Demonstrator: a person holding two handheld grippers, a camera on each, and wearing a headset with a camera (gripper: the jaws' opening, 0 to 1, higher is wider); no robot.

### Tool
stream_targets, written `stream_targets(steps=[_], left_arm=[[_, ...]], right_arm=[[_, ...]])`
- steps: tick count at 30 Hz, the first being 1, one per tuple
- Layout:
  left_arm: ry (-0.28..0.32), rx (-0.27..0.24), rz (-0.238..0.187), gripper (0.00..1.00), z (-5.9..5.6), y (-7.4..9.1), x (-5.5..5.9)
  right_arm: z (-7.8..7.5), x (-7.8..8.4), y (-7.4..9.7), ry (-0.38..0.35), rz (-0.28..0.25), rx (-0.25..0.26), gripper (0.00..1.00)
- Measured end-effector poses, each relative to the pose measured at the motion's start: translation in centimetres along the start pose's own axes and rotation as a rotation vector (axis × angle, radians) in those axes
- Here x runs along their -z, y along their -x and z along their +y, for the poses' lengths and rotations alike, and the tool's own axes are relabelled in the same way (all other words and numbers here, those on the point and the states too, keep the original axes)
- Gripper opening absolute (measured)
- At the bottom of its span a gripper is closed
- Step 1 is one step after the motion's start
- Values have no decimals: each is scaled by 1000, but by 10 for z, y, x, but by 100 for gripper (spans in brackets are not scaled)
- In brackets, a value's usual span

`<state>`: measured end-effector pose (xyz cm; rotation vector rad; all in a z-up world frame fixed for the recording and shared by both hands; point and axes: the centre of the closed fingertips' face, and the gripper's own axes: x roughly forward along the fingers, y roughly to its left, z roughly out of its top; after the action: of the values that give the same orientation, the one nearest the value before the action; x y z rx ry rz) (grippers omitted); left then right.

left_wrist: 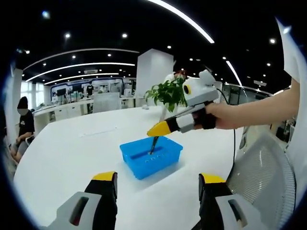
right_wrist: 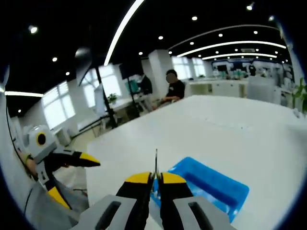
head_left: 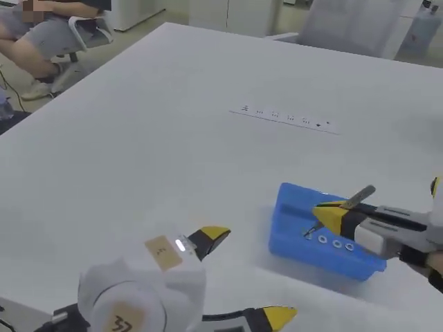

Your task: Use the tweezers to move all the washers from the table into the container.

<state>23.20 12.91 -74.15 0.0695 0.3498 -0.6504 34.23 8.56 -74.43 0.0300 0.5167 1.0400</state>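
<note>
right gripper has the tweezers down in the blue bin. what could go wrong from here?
1. The tweezers are thin and pinched only by the right gripper; they might twist or slip in the jaws.
2. Nothing steadies the container: the left gripper is open, apart from it. A dragging tip might shove it.
3. The washers lie close by the tips; lifting out carelessly might flick one out.

The blue rectangular plastic container [head_left: 287,228] sits on the white table [head_left: 173,152], directly below the tips of the right gripper [head_left: 331,213] and ahead-right of the left gripper [head_left: 248,275]. The thin metal tweezers [head_left: 313,227], pinched between the right gripper's jaws, reach down into the container. Inside, small metal ring washers [head_left: 336,243] lie in a row just beside the tweezers' tips.
</note>
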Motion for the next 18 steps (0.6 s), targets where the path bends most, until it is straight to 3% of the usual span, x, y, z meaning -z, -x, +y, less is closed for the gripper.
stream_targets(steps=[4, 9, 15, 18], left_arm=[[10, -6, -13, 69, 1, 1, -3], [31, -1, -22, 68, 1, 1, -5], [37, 34, -20, 63, -8, 0, -6], [60, 75, -9, 58, -14, -1, -7]], right_arm=[[-23, 16, -20, -39, 54, 47, 3], [-39, 28, -35, -64, 99, 77, 3], [-40, 34, -39, -43, 116, 72, 3], [-37, 37, -41, 3, 131, 57, 3]])
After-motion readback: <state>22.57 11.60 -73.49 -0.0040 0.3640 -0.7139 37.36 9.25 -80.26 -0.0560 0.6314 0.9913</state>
